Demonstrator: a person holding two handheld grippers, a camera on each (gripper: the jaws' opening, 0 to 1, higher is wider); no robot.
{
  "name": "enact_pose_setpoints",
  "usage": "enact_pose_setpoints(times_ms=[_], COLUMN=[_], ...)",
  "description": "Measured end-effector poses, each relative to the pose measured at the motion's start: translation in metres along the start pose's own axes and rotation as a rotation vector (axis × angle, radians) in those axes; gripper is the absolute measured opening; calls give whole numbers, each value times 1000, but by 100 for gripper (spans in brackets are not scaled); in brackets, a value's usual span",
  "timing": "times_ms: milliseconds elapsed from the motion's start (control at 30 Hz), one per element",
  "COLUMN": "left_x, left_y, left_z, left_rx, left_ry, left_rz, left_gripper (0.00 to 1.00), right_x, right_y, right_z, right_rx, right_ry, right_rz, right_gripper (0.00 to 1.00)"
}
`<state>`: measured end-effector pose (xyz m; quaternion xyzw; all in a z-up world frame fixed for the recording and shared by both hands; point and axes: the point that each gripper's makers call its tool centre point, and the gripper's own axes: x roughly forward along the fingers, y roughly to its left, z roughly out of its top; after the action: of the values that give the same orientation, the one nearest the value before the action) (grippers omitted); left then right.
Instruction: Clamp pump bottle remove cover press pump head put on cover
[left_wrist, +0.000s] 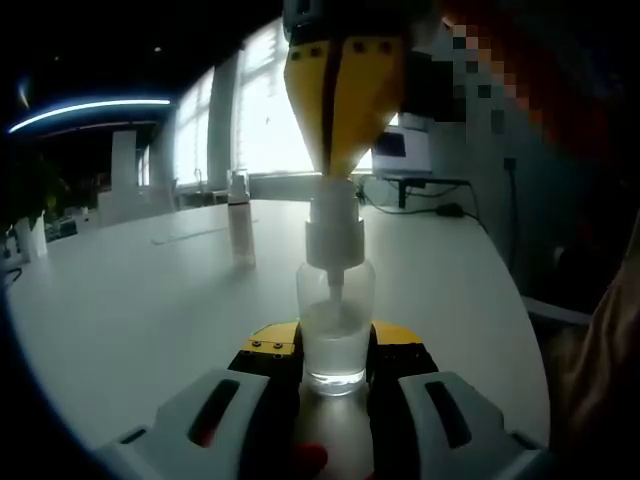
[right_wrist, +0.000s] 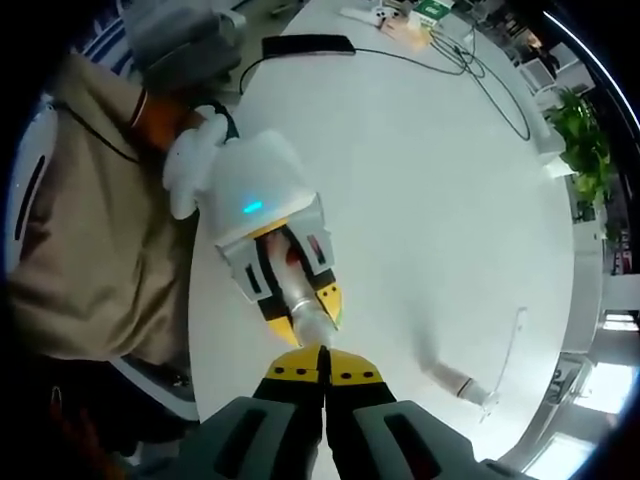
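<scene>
Left gripper (left_wrist: 335, 375) jaws clamped around clear pump bottle (left_wrist: 335, 335) upright on white table (left_wrist: 150, 300); right gripper (left_wrist: 340, 160) jaws closed together, tips pressing on pump head (left_wrist: 333, 225); removed cover (left_wrist: 240, 230) standing well apart behind

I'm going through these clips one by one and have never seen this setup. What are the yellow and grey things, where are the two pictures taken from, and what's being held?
A person holds a hand-operated gripper in each hand, and a camera rides on each, looking along its jaws. In the left gripper view, the left gripper is clamped around a clear pump bottle standing on a white table. The right gripper comes down from above, its yellow tips closed on the white pump head. The right gripper view looks down from above: its own gripper is shut over the bottle, and the left gripper is below it. The clear cover stands apart on the table.
</scene>
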<state>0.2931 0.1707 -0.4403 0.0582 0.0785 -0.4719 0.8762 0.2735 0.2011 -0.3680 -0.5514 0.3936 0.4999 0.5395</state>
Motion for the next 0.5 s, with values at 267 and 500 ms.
enact_pose_setpoints(times_ms=[267,500], left_x=[0,0], left_y=[-1,-1], left_z=[0,0], left_rx=[-1,-1], left_ry=[0,0], left_rz=[1,0], left_gripper=[15,15], right_x=[0,-1], right_y=[0,0], right_z=[0,0], right_rx=[-5,-3], right_ry=[2,-20], right_rz=[-12,-20], right_gripper=[0,0])
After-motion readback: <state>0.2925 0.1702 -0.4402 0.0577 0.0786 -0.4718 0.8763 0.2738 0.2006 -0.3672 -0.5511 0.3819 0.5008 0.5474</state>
